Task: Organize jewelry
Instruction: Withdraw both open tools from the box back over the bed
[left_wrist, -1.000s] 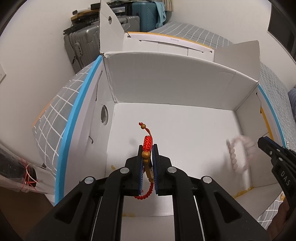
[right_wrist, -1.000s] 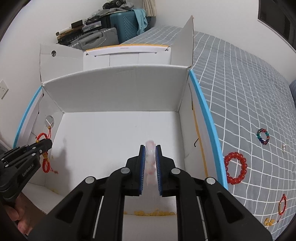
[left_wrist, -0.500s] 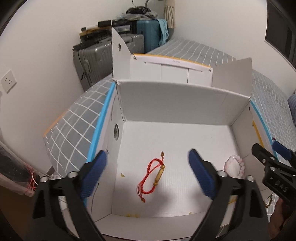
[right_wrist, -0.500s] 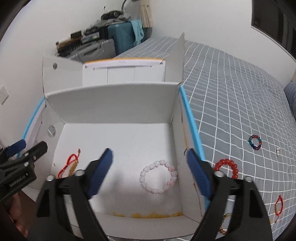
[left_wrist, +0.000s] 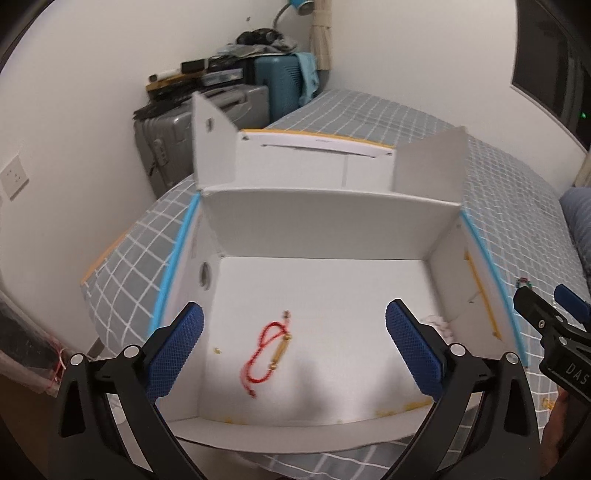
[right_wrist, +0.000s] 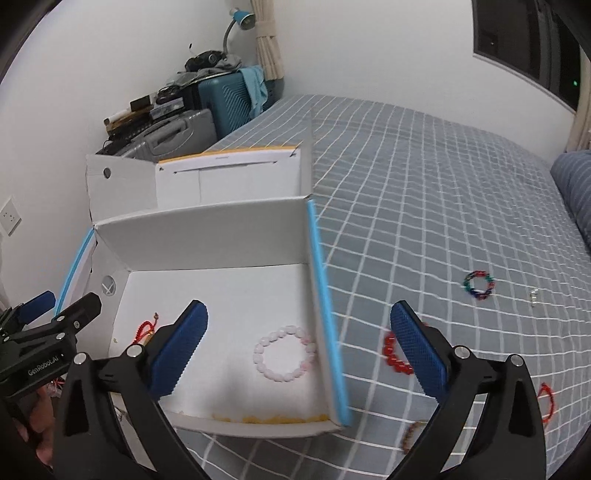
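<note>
**Resting: two bracelets in the box, five outside**

Lying in the white cardboard box (right_wrist: 207, 236): one red cord bracelet with a gold tube (left_wrist: 271, 345) and one pale pink bead bracelet (right_wrist: 284, 352). Both the left gripper (left_wrist: 293, 349) and the right gripper (right_wrist: 299, 350) are spread wide and hold nothing. On the grey checked bedspread (right_wrist: 424, 206) lie five pieces; the red bead bracelet (right_wrist: 395, 356) is partly hidden.

Right gripper (right_wrist: 299, 350), jaws wide apart, above a white box (right_wrist: 207, 236) holding a pink bead bracelet (right_wrist: 284, 352); more bracelets lie on the checked bedspread (right_wrist: 424, 206).
</note>
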